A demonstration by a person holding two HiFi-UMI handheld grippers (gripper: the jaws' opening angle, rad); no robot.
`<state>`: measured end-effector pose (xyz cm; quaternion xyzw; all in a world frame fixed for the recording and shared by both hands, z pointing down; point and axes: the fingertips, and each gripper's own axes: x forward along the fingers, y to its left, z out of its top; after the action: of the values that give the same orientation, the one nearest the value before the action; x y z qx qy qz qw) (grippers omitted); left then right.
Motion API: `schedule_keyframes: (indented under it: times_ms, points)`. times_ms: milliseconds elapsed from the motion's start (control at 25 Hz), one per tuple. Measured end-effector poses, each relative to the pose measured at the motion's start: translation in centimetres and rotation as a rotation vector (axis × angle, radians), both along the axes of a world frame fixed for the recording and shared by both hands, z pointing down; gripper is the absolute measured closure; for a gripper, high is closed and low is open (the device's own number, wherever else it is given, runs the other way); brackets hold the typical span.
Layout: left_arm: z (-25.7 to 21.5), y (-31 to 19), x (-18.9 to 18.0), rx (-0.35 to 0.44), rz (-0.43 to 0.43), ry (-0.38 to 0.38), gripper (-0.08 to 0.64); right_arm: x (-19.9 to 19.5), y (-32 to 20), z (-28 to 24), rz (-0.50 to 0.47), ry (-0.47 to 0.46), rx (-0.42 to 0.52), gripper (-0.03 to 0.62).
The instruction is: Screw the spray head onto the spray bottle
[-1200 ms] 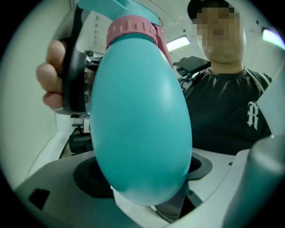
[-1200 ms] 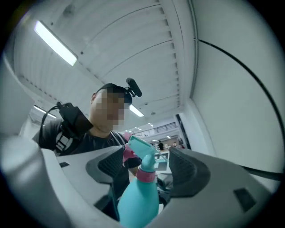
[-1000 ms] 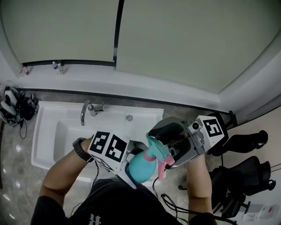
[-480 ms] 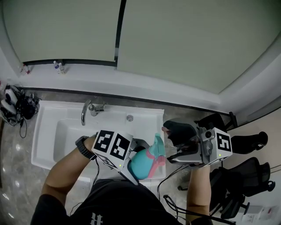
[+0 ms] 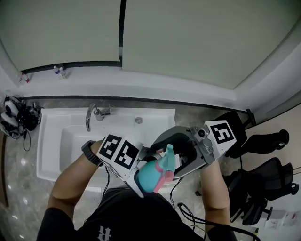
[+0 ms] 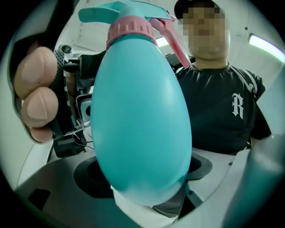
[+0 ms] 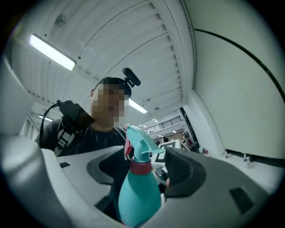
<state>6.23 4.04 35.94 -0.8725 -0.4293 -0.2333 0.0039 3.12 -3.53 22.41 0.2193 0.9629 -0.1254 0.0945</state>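
A teal egg-shaped spray bottle [image 5: 148,179] sits between the jaws of my left gripper [image 5: 141,172], which is shut on its body. In the left gripper view the bottle [image 6: 140,120] fills the frame. Its pink collar [image 6: 129,30], teal spray head [image 6: 118,8] and pink trigger [image 6: 176,42] are at the top. My right gripper [image 5: 176,155] stands open around the spray head [image 5: 168,157]. In the right gripper view the spray head [image 7: 138,142] and collar [image 7: 141,167] rise between the jaws with room on both sides, and the ribbed pad [image 7: 183,167] stands apart from them.
A white sink [image 5: 51,146] with a chrome faucet [image 5: 89,120] lies at the left, beyond my hands. Black headphones and cables [image 5: 14,115] rest at its left end. Small bottles [image 5: 59,70] stand on the back ledge. Black office chairs [image 5: 265,181] are at the right.
The right gripper was around the spray head a second ago, drew away to the right, and has now come back around it. The left gripper has kept hold of the bottle.
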Motion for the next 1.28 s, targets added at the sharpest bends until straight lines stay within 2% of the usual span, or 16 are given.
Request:
schedule_keyframes:
  times_ms: [200, 320, 480, 760, 880, 1120, 1280]
  points:
    - [0.0, -0.5, 0.5, -0.004, -0.016, 0.004, 0.121, -0.4, 0.5, 0.0, -0.022, 0.036, 0.034, 0.44]
    - [0.6, -1.5, 0.6, 0.028, -0.067, -0.006, 0.121, -0.6, -0.2, 0.3, 0.037, 0.06, 0.027, 0.443]
    - [2.0, -3.4, 0.6, 0.029, -0.215, -0.05, 0.121, -1.4, -2.4, 1.8, 0.236, 0.143, 0.016, 0.445]
    - [5.3, -9.2, 1.5, 0.056, -0.596, -0.207, 0.121, -0.3, -8.1, 5.4, 0.707, 0.33, -0.099, 0.445]
    - [6.7, -10.8, 1.4, 0.068, -0.715, -0.258, 0.121, 0.0, -9.7, 6.9, 0.867, 0.386, -0.153, 0.445]
    - [8.4, -13.3, 1.6, 0.088, -0.895, -0.276, 0.121, 1.0, -11.9, 8.6, 1.05, 0.395, -0.243, 0.445]
    - [10.1, -15.2, 0.9, 0.181, -1.01, -0.336, 0.121, 1.2, -13.0, 10.3, 1.166, 0.454, -0.282, 0.445]
